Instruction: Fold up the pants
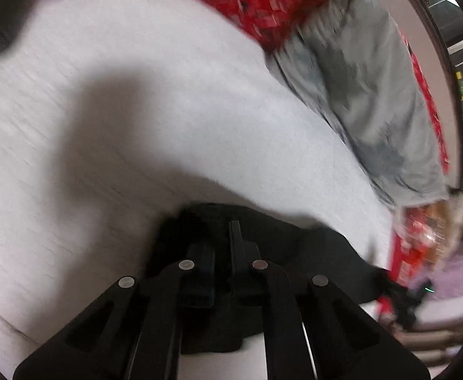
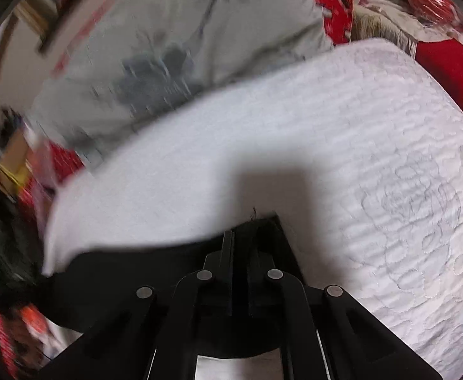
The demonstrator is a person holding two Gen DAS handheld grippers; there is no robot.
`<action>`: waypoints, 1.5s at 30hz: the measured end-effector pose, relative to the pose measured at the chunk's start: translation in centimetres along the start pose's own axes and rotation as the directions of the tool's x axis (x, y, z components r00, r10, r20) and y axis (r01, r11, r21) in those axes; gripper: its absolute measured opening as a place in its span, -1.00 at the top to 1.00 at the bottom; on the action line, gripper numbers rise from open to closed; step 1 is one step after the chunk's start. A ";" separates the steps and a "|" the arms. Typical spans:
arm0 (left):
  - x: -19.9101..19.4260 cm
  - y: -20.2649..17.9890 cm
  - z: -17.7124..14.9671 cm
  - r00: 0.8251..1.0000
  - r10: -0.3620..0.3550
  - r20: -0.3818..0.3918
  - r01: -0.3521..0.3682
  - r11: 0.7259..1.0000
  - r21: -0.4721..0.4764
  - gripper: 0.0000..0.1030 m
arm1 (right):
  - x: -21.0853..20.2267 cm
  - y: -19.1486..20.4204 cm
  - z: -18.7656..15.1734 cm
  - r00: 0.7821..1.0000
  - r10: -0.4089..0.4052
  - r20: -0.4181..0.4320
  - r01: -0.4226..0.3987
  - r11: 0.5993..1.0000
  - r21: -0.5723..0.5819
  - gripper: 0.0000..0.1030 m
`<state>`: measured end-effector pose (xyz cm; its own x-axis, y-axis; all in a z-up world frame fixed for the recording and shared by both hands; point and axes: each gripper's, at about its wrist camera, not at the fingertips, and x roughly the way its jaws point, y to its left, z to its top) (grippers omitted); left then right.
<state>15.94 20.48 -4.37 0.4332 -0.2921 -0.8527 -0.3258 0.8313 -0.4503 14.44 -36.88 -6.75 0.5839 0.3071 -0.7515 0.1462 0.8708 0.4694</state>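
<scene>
Both the left tool and the right tool pinch the black cloth pants above the white quilted bed. Blur suggests fast motion; 1 thin hold could probably slip, dropping that corner.

Matt black cloth pants lie on a white quilted, stitched bedspread.
</scene>
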 end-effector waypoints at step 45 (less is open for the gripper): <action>0.8 3.3 -8.3 0.997 -0.024 -0.077 0.009 0.983 -0.182 0.64 | -2.4 -5.6 -5.5 0.975 0.210 0.070 -0.219 0.877 0.428 0.89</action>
<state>8.28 19.09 -8.72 0.3751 -0.3470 -0.8596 -0.4694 0.7285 -0.4990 7.85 -40.34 -10.13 0.6560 0.4551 -0.6021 0.3421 0.5318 0.7747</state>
